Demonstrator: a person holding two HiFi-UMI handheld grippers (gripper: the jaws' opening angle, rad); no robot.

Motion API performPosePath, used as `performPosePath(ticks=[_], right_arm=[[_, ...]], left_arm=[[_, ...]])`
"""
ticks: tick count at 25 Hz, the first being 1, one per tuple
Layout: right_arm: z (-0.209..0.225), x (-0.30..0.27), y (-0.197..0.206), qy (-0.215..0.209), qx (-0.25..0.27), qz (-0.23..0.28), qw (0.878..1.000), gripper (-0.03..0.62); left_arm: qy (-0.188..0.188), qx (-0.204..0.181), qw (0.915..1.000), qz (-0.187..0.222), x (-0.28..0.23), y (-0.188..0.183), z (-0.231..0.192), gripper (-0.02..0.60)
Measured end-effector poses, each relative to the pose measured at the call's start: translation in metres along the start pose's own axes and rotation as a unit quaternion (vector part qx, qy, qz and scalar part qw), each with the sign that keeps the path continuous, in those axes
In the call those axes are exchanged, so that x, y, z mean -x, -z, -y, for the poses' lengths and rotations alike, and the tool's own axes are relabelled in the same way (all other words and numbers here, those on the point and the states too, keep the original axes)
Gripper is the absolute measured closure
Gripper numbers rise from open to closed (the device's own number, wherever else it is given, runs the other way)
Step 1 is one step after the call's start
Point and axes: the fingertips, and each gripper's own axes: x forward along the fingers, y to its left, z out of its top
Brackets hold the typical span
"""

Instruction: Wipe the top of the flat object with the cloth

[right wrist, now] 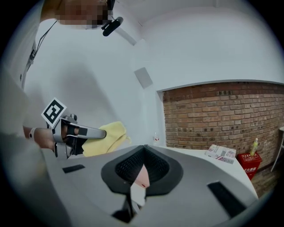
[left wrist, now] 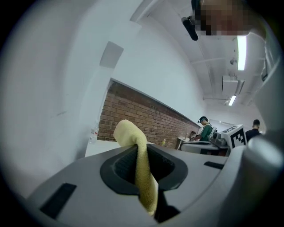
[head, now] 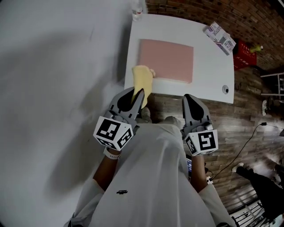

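Note:
A pink flat pad (head: 166, 60) lies on the white table (head: 208, 66). My left gripper (head: 137, 95) is shut on a yellow cloth (head: 143, 80), which hangs over the table's near edge by the pad's near left corner. In the left gripper view the cloth (left wrist: 138, 164) is pinched between the jaws of the left gripper (left wrist: 141, 148) and bulges out past the tips. My right gripper (head: 188, 98) is held short of the table's near edge, shut with nothing in it. From the right gripper (right wrist: 143, 153) the left gripper (right wrist: 91, 132) and cloth (right wrist: 108, 136) show at the left.
A patterned box (head: 219, 37) sits at the table's far right corner and a small bottle (head: 138, 11) at its far left. A red crate (head: 245, 54) stands on the wooden floor beyond. A white wall runs along the left. People (left wrist: 205, 129) stand in the background.

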Motion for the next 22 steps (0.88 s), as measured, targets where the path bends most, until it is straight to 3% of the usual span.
performPosePath(ticks=[22], right_arm=[[0.025,-0.046,0.014,0.014,-0.009,-0.042,0.999,0.588]], left_arm=[[0.033,0.021,0.9988,-0.028,-0.06,-0.004,-0.02,0.523]])
